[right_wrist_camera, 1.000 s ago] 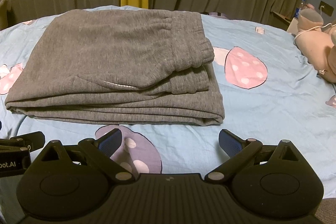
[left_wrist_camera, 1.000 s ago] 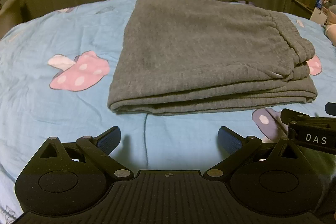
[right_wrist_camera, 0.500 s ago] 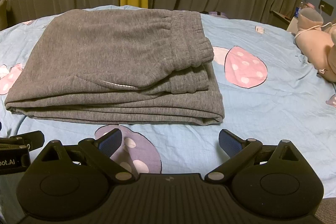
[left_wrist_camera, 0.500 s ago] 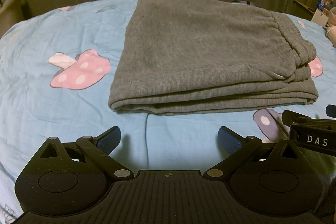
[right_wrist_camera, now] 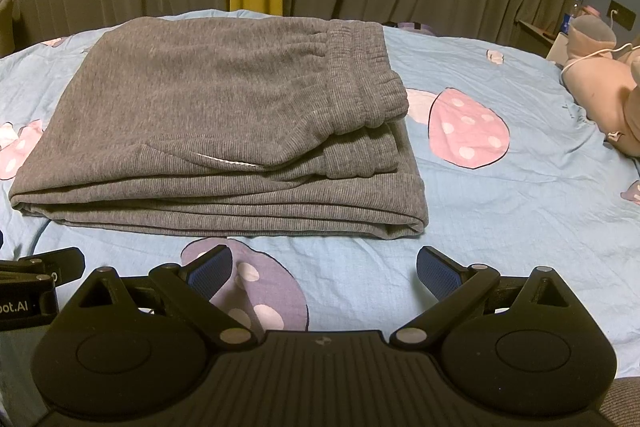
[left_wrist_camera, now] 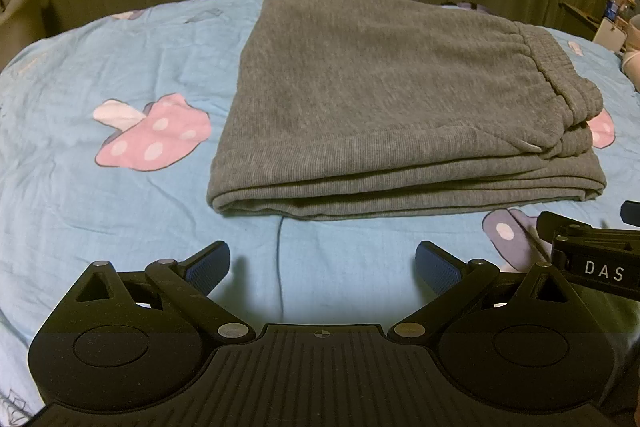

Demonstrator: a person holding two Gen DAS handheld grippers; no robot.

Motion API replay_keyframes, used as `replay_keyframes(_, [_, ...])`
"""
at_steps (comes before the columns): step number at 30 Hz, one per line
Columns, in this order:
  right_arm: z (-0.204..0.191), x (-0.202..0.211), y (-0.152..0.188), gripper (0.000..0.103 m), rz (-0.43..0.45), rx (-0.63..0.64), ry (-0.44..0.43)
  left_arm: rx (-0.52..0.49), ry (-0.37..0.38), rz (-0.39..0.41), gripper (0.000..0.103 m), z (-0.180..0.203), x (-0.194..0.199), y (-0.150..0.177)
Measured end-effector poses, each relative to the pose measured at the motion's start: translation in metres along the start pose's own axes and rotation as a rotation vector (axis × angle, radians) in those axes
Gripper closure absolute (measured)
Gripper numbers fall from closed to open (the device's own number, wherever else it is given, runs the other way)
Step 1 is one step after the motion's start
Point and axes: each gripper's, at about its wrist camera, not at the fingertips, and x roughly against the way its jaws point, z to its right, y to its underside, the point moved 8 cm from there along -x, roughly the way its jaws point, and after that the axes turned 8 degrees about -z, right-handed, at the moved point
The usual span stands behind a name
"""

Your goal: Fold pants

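The left gripper (left_wrist_camera: 322, 267) hangs level, jaws spread wide and empty. The right gripper (right_wrist_camera: 324, 269) sits just beside it — likewise agape.

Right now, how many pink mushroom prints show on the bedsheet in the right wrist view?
2: one pink mushroom right of the pants, another at their left edge. Others may be hidden.

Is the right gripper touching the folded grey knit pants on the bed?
Apart. In the right wrist view, the right gripper is open, and blue bedsheet shows between its fingers and the folded grey knit pants.
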Motion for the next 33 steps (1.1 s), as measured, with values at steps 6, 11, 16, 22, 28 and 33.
replay_keyframes(6, [0.0002,0.0006,-0.0002,0.004,0.001,0.001,-0.001,0.0,-0.001,0.0,0.001,-0.0001,0.0001,0.0])
replay_keyframes(11, [0.0002,0.0008,-0.0001,0.004,0.001,0.001,-0.003,0.0,-0.001,0.0,0.001,0.0,0.0,0.0])
replay_keyframes(16, [0.0001,0.0013,-0.0003,0.004,0.004,0.003,-0.003,-0.001,-0.001,0.001,0.001,-0.0001,0.0001,0.0001])
replay_keyframes(22, [0.0003,0.0009,-0.0014,0.004,0.005,0.005,-0.007,-0.001,-0.002,0.0,0.001,-0.0001,-0.0002,0.0002])
replay_keyframes(28, [0.0,0.0005,-0.0022,0.004,0.004,0.009,-0.004,0.004,0.0,0.007,0.001,-0.0005,0.0014,-0.0006])
replay_keyframes(33, [0.0002,0.0001,-0.0028,0.004,0.005,0.014,-0.003,0.006,0.001,0.006,0.001,-0.0005,0.0019,-0.0017])
